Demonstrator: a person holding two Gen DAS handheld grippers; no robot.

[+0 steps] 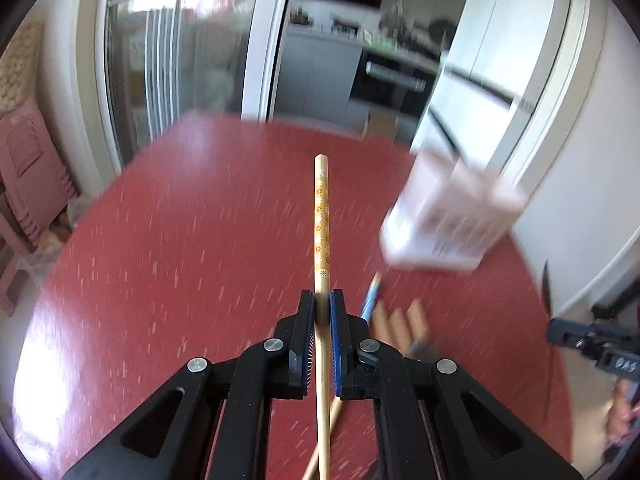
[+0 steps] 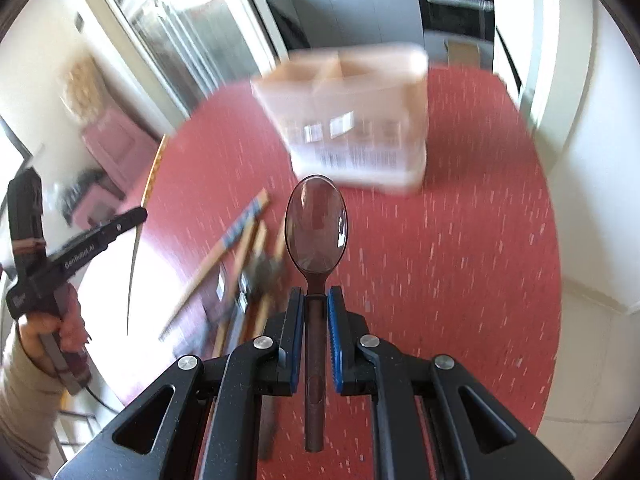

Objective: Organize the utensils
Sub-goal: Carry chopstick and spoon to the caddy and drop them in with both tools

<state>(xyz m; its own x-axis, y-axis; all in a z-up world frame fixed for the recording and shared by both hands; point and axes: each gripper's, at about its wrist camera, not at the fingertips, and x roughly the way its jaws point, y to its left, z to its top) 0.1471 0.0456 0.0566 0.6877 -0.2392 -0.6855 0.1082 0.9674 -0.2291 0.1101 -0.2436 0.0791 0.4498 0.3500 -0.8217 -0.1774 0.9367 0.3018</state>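
The right hand-held gripper [image 2: 315, 300], clamping a spoon [image 2: 316, 224] bowl-forward, faces the divided caddy [image 2: 348, 120] straight ahead, nearer than the left hand-held gripper [image 1: 321, 300] gripping chopsticks [image 1: 322, 216].

A pale wooden chopstick with an orange flowered band [image 1: 321, 216] is pointing away from the camera, toward the translucent white divided utensil holder [image 2: 352, 120], which is standing upright. A dark brown translucent plastic spoon [image 2: 316, 228] is showing its bowl just before the holder. More wooden chopsticks [image 2: 240, 248] are lying loose on the red speckled table [image 2: 460, 260], left of the holder.
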